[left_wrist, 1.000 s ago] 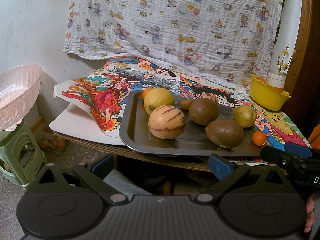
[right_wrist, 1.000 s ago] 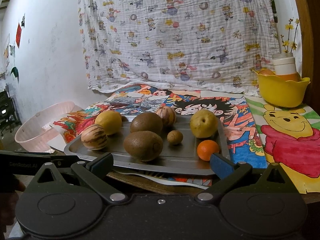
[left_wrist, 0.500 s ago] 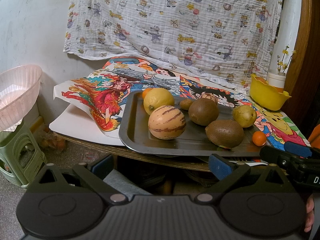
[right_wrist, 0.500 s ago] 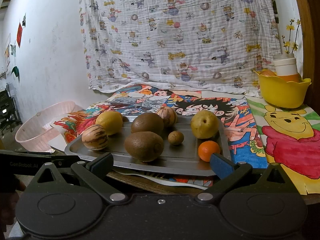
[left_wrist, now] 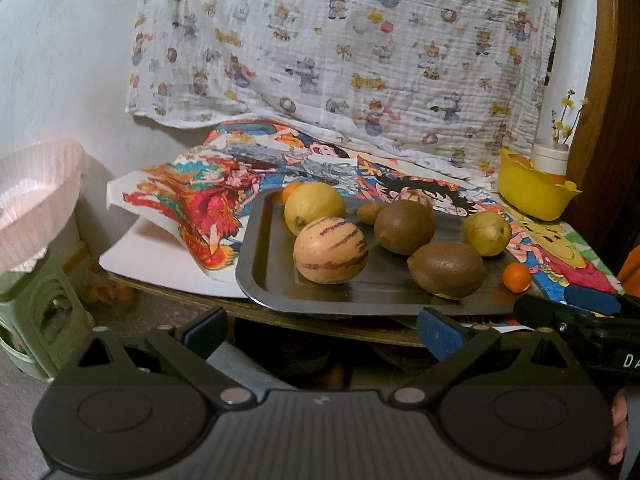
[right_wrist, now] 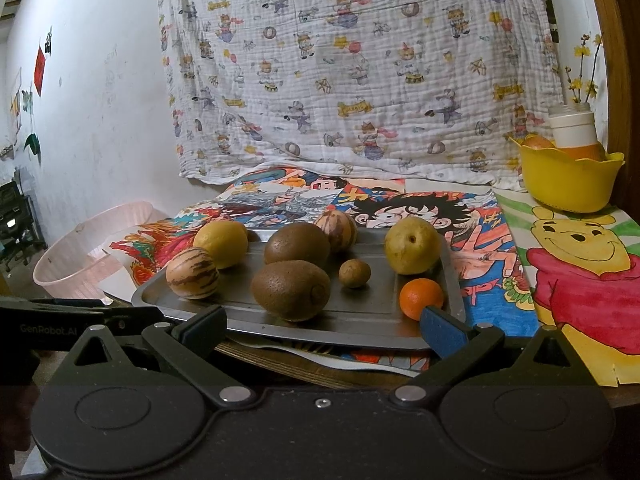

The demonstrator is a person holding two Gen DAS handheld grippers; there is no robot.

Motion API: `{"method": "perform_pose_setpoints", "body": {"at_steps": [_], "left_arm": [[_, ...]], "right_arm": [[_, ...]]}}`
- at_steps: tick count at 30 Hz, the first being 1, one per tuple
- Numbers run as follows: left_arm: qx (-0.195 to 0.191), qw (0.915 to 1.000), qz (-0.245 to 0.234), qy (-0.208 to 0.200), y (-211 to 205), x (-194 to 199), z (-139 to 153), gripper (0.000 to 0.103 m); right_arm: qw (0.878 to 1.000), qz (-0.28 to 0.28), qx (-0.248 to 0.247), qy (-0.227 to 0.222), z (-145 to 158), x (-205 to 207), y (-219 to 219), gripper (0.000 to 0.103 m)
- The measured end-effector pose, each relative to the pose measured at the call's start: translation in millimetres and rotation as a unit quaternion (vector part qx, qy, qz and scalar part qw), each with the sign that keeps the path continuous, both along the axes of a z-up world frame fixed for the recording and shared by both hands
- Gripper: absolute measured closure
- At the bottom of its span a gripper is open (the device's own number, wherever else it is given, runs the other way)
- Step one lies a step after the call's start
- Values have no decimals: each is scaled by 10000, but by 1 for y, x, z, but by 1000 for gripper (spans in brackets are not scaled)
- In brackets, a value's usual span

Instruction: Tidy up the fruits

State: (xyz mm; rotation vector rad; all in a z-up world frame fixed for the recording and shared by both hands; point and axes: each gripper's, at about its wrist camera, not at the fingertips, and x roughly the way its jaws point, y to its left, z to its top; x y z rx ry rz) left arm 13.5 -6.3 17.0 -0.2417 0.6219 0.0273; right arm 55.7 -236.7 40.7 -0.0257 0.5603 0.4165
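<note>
A dark metal tray [left_wrist: 264, 280] [right_wrist: 360, 312] on the table carries several fruits: a striped melon [left_wrist: 330, 250] [right_wrist: 192, 274], a lemon [left_wrist: 314, 205] [right_wrist: 221, 243], two brown kiwis [left_wrist: 446, 268] [left_wrist: 404, 226], a yellow-green pear [left_wrist: 486, 233] [right_wrist: 412, 245], a small brown fruit [right_wrist: 354, 273] and a small orange [left_wrist: 516, 277] [right_wrist: 420, 297]. My left gripper [left_wrist: 320, 334] hangs open below and in front of the tray. My right gripper [right_wrist: 322, 326] is open too, at the tray's near edge, holding nothing.
A yellow bowl [left_wrist: 532, 192] [right_wrist: 568, 178] holding fruit stands at the back right beside a white jar [right_wrist: 572, 130]. A pink basket [left_wrist: 32, 200] [right_wrist: 80, 256] rests on a green stool [left_wrist: 36, 312] left of the table. Cartoon posters cover the tabletop; a patterned cloth hangs behind.
Both views have crept slightly closer to the tray. Neither gripper has changed its opening, and the fruits lie where they were.
</note>
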Motion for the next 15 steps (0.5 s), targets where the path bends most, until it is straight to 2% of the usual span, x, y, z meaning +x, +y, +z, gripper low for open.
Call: {"method": "perform_pose_setpoints", "body": {"at_steps": [15], "left_arm": [[-92, 9999, 33, 46, 5, 1, 0, 1]], "right_arm": [[10000, 4, 15, 12, -1, -1, 1, 1]]}}
